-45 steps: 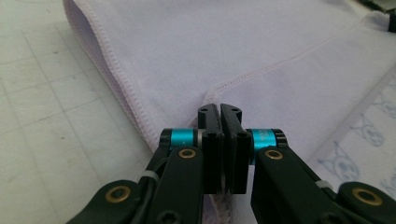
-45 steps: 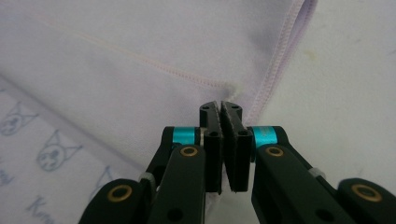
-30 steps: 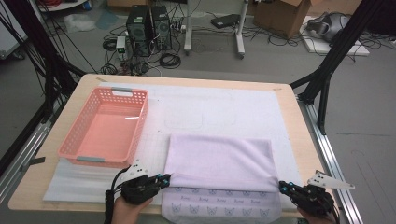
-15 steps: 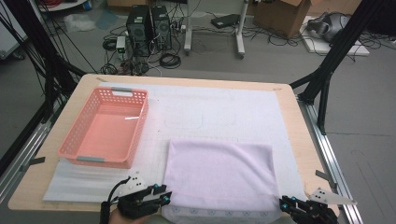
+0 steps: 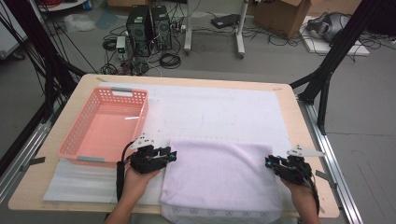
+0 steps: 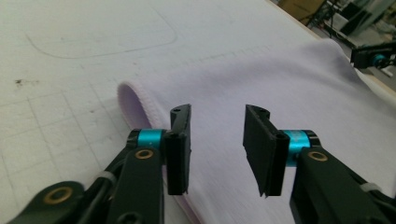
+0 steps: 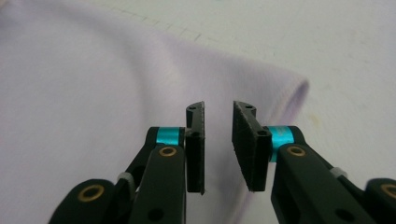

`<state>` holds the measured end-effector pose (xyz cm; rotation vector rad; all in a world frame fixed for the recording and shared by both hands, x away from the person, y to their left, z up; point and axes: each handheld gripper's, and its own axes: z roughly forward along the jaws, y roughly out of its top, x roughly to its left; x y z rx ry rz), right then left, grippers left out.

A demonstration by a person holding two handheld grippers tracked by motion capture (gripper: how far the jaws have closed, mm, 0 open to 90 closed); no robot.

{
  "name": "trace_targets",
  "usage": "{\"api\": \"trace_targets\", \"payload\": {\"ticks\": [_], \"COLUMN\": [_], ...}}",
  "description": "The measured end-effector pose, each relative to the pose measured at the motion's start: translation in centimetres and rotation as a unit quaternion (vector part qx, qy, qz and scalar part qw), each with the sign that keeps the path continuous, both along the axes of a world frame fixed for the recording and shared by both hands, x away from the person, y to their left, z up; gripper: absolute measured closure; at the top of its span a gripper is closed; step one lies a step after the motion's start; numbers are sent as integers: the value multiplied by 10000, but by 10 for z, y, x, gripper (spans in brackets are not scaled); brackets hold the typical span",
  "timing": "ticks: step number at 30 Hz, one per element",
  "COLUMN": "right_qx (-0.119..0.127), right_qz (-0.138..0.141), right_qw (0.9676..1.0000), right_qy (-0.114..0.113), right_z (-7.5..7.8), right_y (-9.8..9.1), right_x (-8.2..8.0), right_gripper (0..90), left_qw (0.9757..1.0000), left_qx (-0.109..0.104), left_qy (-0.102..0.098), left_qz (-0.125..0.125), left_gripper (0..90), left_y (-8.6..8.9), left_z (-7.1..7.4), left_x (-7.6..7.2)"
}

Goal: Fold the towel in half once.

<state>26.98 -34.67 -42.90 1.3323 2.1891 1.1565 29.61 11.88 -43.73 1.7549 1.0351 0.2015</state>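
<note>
While both grippers, left and right, gape empty at lower frame, cloth folding pauses; next fold needs fresh edge grips.

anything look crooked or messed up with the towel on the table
Nothing stands out. The lilac towel lies folded and fairly square on the white mat, its near edge hanging slightly over the table's front. The pink basket sits upright beside it.

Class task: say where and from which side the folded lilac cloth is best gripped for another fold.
Probably the two far fold corners of the lilac cloth, approached from its left and right sides. The rolled edge there stands slightly off the white mat, giving the tool a lip to pinch.
</note>
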Motion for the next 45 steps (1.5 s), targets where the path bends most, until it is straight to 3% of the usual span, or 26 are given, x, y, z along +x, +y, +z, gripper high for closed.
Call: {"api": "trace_targets", "payload": {"ticks": [4,5,8,11,13,15,17,19,23,26,29,31,34,38,39,41,45], "right_qx": [-407,-316,-584,-557,-276,-52,50,-130,-333,-509,-594,-562,-277,-55,-19,4,93], "right_qz": [-208,-225,-547,-770,-876,-940,-844,-757,-681,-567,-579,-537,-355,-353,-348,-383,-403], "right_qw": [9988,9992,9968,9955,9958,9956,9962,9966,9965,9965,9957,9959,9973,9978,9981,9987,9991], "right_qy": [178,98,-19,24,33,42,217,287,358,348,418,472,575,559,510,330,-22], "right_z": [-15,-18,-17,-15,-12,-11,-12,-14,-15,-14,-13,-12,-13,-15,-15,-13,-5], "right_y": [5,1,-7,-11,-16,-20,-22,-19,-10,-2,3,1,0,-4,-5,-6,-8], "right_x": [23,25,29,29,25,19,15,10,7,11,15,16,16,14,14,14,20], "right_gripper": [803,815,841,774,723,637,571,534,463,485,540,650,824,845,848,851,853], "left_qw": [9996,9994,9979,9955,9947,9945,9951,9960,9934,9902,9920,9921,9948,9947,9951,9961,9969], "left_qx": [198,224,417,484,506,569,598,659,1037,1291,1191,1178,788,712,613,322,262], "left_qy": [94,108,128,283,332,354,320,325,131,1,43,88,375,394,365,279,249], "left_qz": [175,223,485,769,833,810,713,509,478,527,404,430,518,623,680,778,696], "left_gripper": [648,641,569,496,485,484,490,546,581,657,772,830,842,852,854,855,856], "left_y": [-2,-2,-2,-1,-1,-3,-4,-8,-16,-21,-23,-24,-18,-20,-20,-18,-19], "left_z": [-9,-10,-14,-16,-16,-17,-17,-17,-15,-15,-15,-15,-17,-15,-14,-10,3], "left_x": [9,11,16,19,20,20,19,17,14,12,12,11,14,14,14,17,28]}}
